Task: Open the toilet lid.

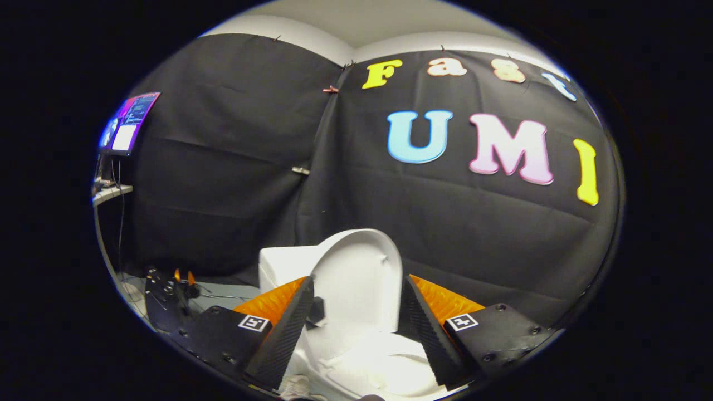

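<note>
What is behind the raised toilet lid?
Behind the raised lid a white tank shows at one side, with black cloth wall beyond. The lid covers the rest of the tank. The gripper is open, fingers either side of the lid.

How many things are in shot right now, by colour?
White: 2, the raised toilet lid and the tank behind it.
Black: 2, the open gripper, fingers astride the lid, and the gear on the floor.
Lit: 1, the monitor.
Total: 5.
</note>
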A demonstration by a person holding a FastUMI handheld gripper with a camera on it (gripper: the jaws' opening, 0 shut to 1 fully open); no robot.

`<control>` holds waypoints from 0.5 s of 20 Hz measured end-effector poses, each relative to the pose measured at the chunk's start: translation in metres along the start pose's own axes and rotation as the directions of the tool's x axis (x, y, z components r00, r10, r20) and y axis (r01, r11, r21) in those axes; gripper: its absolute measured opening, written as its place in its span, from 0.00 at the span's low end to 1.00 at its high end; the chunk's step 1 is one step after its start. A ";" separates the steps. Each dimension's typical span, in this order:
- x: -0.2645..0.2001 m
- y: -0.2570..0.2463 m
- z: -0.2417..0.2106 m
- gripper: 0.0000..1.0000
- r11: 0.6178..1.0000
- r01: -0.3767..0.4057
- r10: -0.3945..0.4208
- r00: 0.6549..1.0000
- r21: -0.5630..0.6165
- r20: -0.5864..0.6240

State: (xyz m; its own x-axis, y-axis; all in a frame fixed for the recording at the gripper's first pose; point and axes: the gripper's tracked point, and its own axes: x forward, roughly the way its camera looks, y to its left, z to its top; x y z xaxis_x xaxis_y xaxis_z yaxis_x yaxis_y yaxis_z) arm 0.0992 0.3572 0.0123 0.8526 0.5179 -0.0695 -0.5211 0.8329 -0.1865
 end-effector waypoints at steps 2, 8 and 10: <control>-0.022 -0.038 0.009 0.99 0.997 0.073 -0.072 0.997 -0.026 0.023; -0.109 -0.164 0.015 0.99 0.937 0.342 -0.334 0.936 -0.065 0.106; -0.135 -0.196 0.002 0.99 0.911 0.411 -0.407 0.909 -0.033 0.090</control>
State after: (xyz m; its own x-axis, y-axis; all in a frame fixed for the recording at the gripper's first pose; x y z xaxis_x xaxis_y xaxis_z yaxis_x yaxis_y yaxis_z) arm 0.0861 0.1249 0.0602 0.9836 0.1493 0.1014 -0.1228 0.9652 -0.2307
